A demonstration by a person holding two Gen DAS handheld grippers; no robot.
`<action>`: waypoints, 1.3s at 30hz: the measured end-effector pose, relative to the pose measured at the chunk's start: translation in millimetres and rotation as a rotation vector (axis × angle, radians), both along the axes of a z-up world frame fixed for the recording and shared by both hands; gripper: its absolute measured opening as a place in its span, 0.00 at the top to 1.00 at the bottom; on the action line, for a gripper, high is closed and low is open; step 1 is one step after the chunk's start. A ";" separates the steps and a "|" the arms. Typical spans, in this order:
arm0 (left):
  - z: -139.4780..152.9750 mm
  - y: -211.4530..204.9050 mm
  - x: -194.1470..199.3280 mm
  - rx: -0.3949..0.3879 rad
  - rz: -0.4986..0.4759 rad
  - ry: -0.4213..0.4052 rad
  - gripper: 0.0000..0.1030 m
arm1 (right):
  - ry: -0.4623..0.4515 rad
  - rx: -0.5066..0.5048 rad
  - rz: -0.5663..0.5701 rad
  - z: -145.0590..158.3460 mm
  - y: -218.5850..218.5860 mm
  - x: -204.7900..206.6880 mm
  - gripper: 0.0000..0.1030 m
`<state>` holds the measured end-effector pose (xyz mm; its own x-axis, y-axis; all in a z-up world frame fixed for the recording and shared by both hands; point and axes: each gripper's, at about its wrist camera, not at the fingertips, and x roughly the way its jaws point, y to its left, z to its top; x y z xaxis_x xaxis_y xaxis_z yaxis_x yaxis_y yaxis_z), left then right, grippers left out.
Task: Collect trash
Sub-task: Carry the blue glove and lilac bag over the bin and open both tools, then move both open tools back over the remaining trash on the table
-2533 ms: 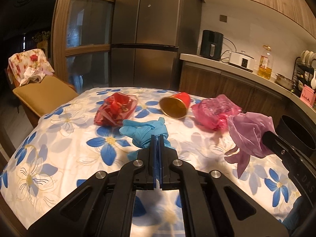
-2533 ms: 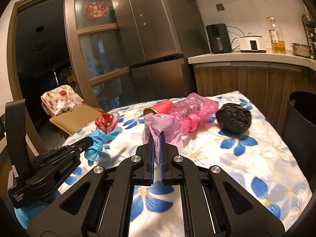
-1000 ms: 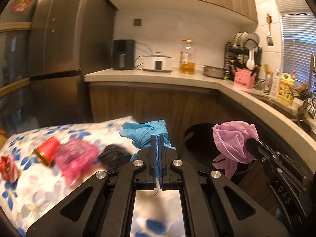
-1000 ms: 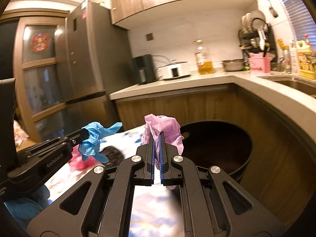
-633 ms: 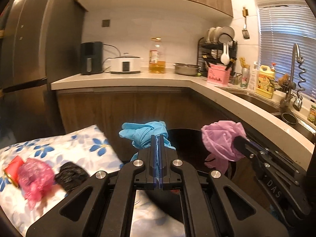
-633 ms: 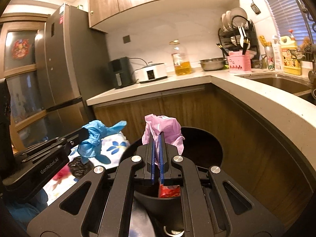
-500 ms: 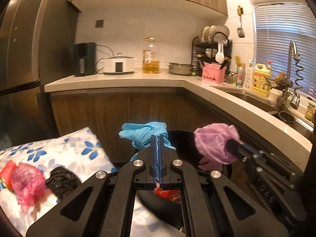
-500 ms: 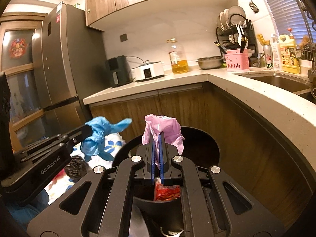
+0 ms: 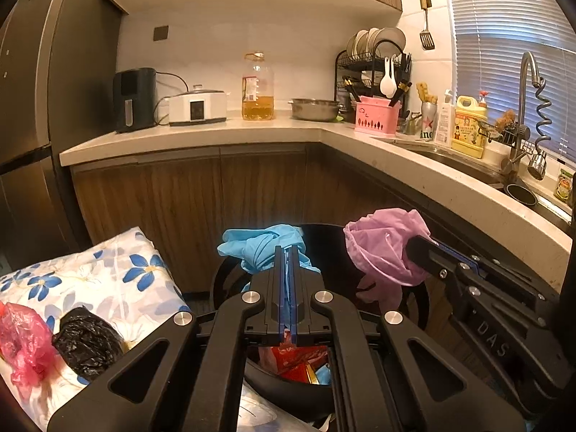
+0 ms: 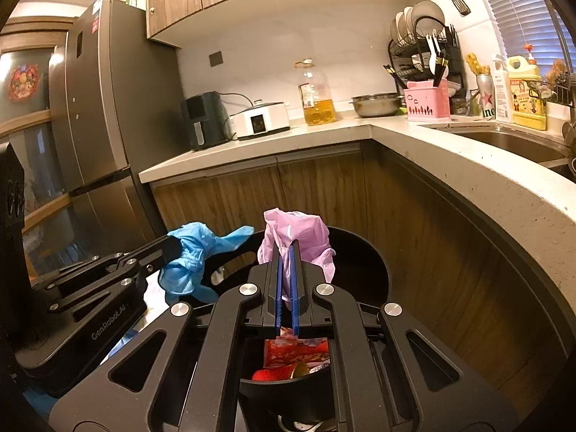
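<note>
My left gripper [image 9: 286, 252] is shut on a crumpled blue glove [image 9: 261, 248] and holds it above a black trash bin [image 9: 324, 241]. My right gripper [image 10: 286, 248] is shut on a purple plastic bag [image 10: 298, 234], also above the bin [image 10: 360, 252]. Each gripper shows in the other's view: the right one with the purple bag [image 9: 385, 248], the left one with the blue glove [image 10: 190, 255]. Red wrappers [image 10: 295, 354] lie inside the bin. A black bag [image 9: 86, 342] and a pink bag [image 9: 21, 342] lie on the flowered table [image 9: 118, 284].
A kitchen counter [image 9: 223, 133] wraps around behind and to the right of the bin, with wooden cabinets [image 9: 201, 201] below. On it stand an air fryer, a cooker, an oil bottle, a bowl and a dish rack. A fridge [image 10: 104, 129] is on the left.
Both grippers swung away from the table with their trash to above the bin. In the last half second they came closer over the bin's opening.
</note>
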<state>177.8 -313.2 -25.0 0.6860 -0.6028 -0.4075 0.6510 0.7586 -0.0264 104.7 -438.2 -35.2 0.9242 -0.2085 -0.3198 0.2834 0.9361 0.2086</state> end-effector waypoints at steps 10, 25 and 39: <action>-6.2 0.9 5.9 0.024 0.023 0.012 0.87 | 0.016 0.038 -0.005 -6.3 -11.0 4.7 0.91; -6.8 39.7 -1.8 0.014 0.175 -0.003 0.17 | 0.005 0.025 -0.019 -2.9 -5.1 -8.6 0.48; -2.4 107.0 -32.2 0.010 0.327 -0.015 0.05 | 0.006 -0.010 -0.028 -1.2 41.0 -38.3 0.15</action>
<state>145.7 -206.2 -27.4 0.8486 -0.3455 -0.4007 0.3732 0.9277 -0.0096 66.4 -397.2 -36.4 0.9161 -0.2378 -0.3229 0.3111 0.9295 0.1979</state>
